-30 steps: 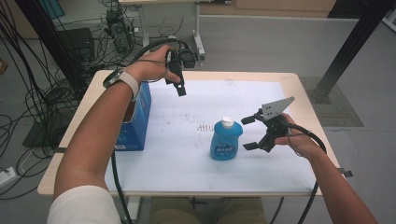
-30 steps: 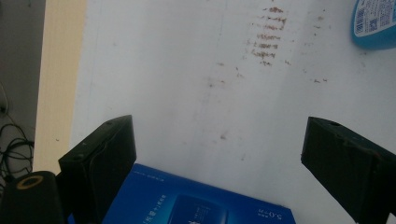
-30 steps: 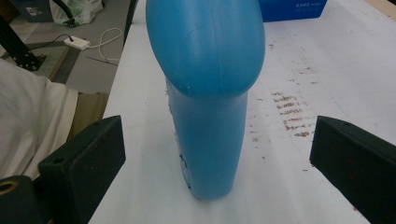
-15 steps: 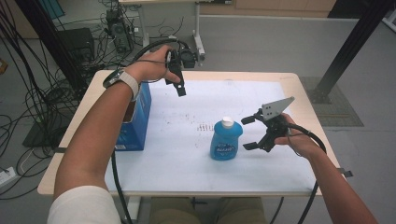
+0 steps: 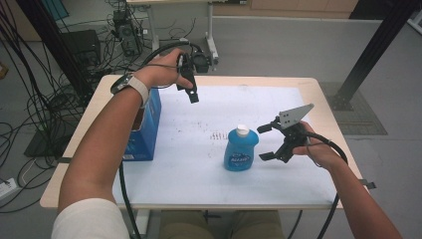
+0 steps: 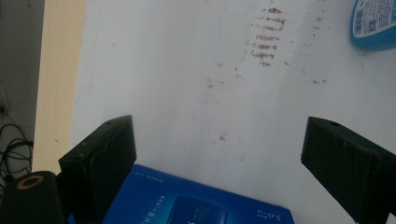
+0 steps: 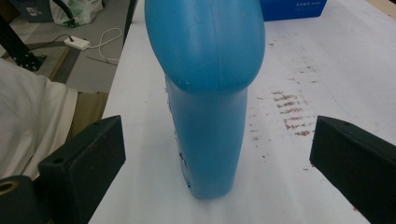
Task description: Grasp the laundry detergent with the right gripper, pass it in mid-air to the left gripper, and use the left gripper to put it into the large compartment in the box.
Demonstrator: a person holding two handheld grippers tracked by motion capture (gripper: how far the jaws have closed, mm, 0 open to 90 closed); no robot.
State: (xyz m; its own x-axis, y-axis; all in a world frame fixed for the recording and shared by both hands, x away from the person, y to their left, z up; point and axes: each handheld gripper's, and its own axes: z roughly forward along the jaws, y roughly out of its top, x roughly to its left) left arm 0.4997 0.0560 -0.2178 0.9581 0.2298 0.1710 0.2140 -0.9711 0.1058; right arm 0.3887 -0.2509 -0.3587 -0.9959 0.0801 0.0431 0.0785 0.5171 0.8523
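Grippers unchanged against earlier frames: no shift, nothing moved on table. Right gripper released, jaws spread wide, level with blue detergent bottle, just right of it, not touching; in right gripper view bottle stands upright between jaws, gaps both sides. Left gripper released, empty, hangs up-left of bottle, over white sheet, above blue box edge. Judgement: pause before grasp; right jaws lined up, closing on bottle likely next.
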